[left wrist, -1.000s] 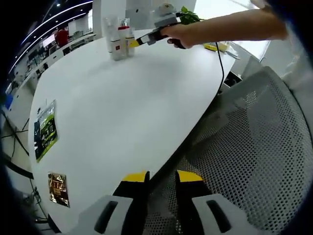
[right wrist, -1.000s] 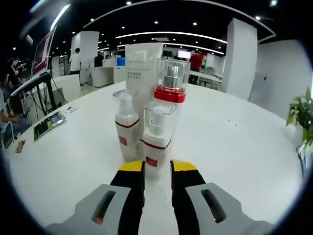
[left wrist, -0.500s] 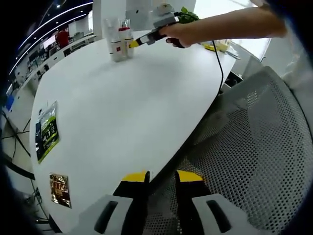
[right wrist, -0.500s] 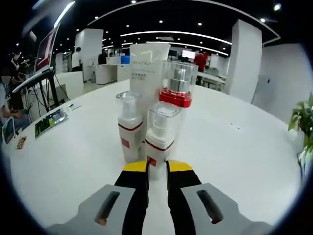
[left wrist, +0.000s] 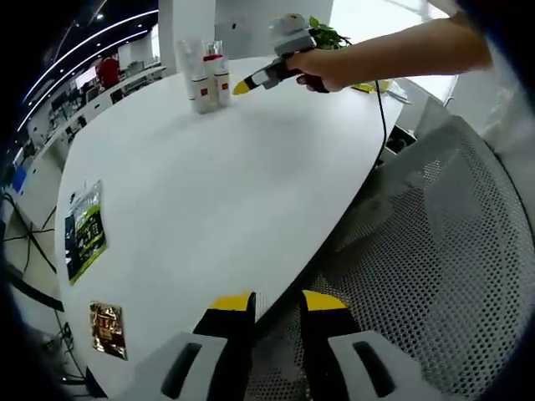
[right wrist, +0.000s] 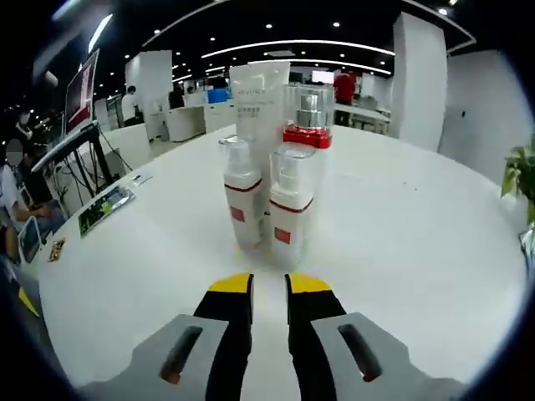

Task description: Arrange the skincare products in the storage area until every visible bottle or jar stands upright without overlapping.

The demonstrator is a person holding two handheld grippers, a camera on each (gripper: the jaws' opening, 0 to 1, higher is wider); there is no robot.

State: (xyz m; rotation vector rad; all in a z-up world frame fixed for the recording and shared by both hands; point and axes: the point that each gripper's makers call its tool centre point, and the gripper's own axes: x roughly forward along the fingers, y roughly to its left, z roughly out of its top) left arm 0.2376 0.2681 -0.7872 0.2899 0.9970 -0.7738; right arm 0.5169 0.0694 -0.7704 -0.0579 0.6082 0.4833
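Bottles: four skincare things stand in one tight bunch on the white table (right wrist: 418,251), straight ahead of the right gripper (right wrist: 268,284) and just past its yellow tips.
Front pair: two small pump bottles with clear caps and red bands, the left small bottle (right wrist: 243,205) and the right small bottle (right wrist: 292,209), side by side.
Back pair: one tall white tube (right wrist: 261,96) and one red-collared bottle (right wrist: 307,117) with a clear cap and a silver pump.
Standing: all four are upright; they sit so close that I cannot tell if they touch.
Hidden: the front pair covers the lower parts of the back pair.
Writing: the tube has a line of small letters near its top, too blurry to read; each small bottle has a red square label that is too small to read.
Right gripper: its two jaws are close together with a thin gap, holding nothing.
Left gripper: the left gripper (left wrist: 276,302) hangs over the near table edge and a grey mesh chair (left wrist: 435,267); its jaws have a small gap and hold nothing.
Far off: from the left gripper view, the bunch of bottles (left wrist: 203,75) is far ahead across the table, and a person's hand (left wrist: 322,67) holds the other gripper just beside it.
Flat things: two, a green card (left wrist: 84,238) and a small dark packet (left wrist: 109,327), lie on the table to the left of the left gripper; their print is too small to read.
Plant: one green plant (right wrist: 520,180), cut off at the edge.
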